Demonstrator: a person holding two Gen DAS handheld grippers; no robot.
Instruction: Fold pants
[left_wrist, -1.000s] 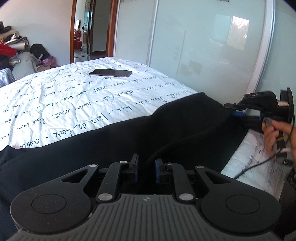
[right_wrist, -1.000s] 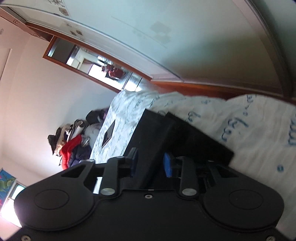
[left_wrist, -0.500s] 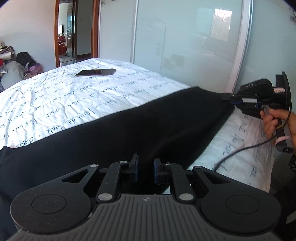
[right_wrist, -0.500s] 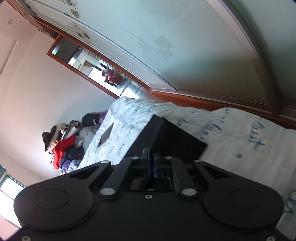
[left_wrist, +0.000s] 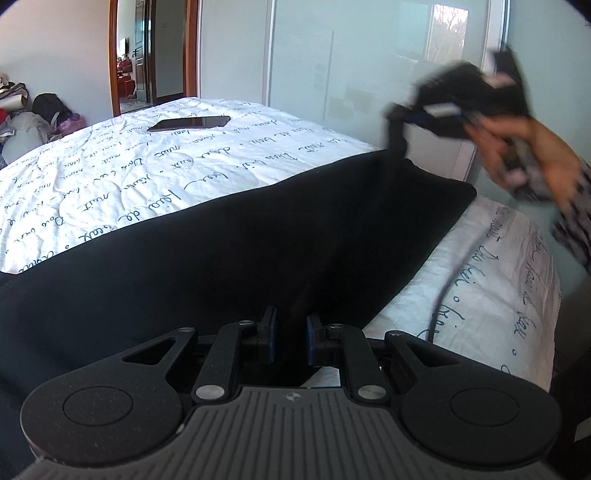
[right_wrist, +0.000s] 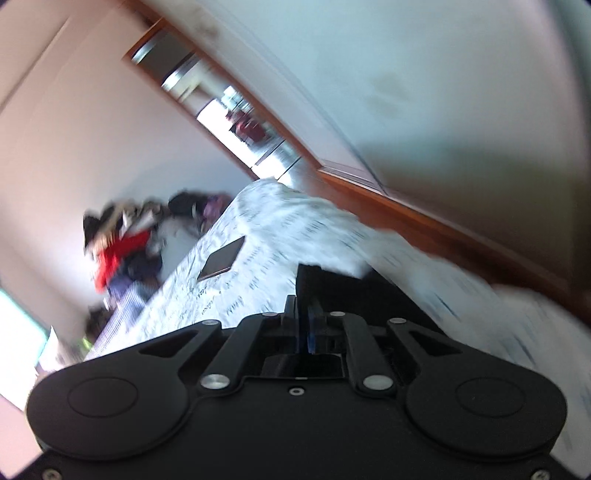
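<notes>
- The black pants (left_wrist: 229, 258) lie spread across the bed (left_wrist: 110, 177), reaching its near corner.
- The left tongs (left_wrist: 289, 334) grip a fold of the pants at the near edge, jaws narrow, much as a second ago.
- The right tongs (right_wrist: 303, 326), open a second ago, are now clamped on a corner of the pants and have lifted it; through the blur, the cloth seems to hang taut.
- A phone (left_wrist: 189, 123) lies on the bed beyond, unmoved.

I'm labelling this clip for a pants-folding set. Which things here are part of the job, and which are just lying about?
Job: pants, left gripper, right gripper, both shut on the pants.
Lying about: phone, clothes pile, cable.
</notes>
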